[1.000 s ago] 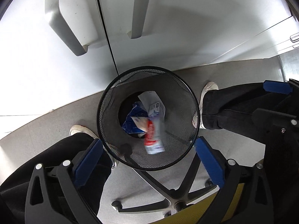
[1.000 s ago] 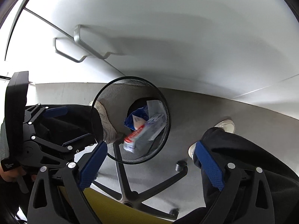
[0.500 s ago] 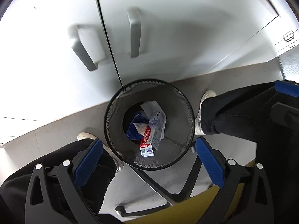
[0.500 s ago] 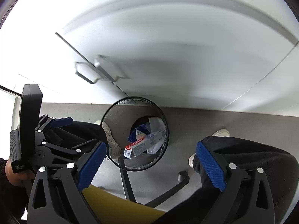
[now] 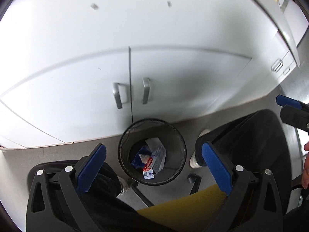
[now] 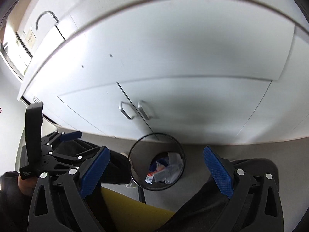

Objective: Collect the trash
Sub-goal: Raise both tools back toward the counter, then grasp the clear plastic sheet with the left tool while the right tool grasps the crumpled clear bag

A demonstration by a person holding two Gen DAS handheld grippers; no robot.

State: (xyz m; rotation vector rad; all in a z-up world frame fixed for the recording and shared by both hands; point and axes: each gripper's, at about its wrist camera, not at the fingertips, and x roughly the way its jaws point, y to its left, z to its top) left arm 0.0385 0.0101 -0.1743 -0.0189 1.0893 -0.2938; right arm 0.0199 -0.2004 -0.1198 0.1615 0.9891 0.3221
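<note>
Trash is seen gathered at the bottom of a round black wire-mesh wastebasket (image 5: 179, 135) that stands on the grey floor (image 5: 58, 154) just in front of a white cabinet (image 5: 173, 67). A red-and-white toothpaste box (image 5: 148, 167) lies on top of the heap, its white end flap printed with a small code; the red lettering on it is too small to be read. Beside it a pale blue-and-white carton (image 5: 160, 154), a white paper scrap (image 5: 152, 142) and a dark blue wrapper (image 5: 138, 157) are seen, four pieces in all as far as can be counted. Two grey handles (image 5: 145, 90) are mounted on the cabinet's two doors, on either side of the seam. The left gripper (image 5: 153, 166) is held high above the basket with its blue-padded jaws spread wide and nothing between them. The right gripper (image 6: 156, 171) is likewise held above, its jaws parted and nothing held. Two dark-trousered legs (image 5: 241, 135) and two white shoes (image 5: 194, 160) flank the basket, and a yellow chair seat (image 5: 183, 208) is seen below.
</note>
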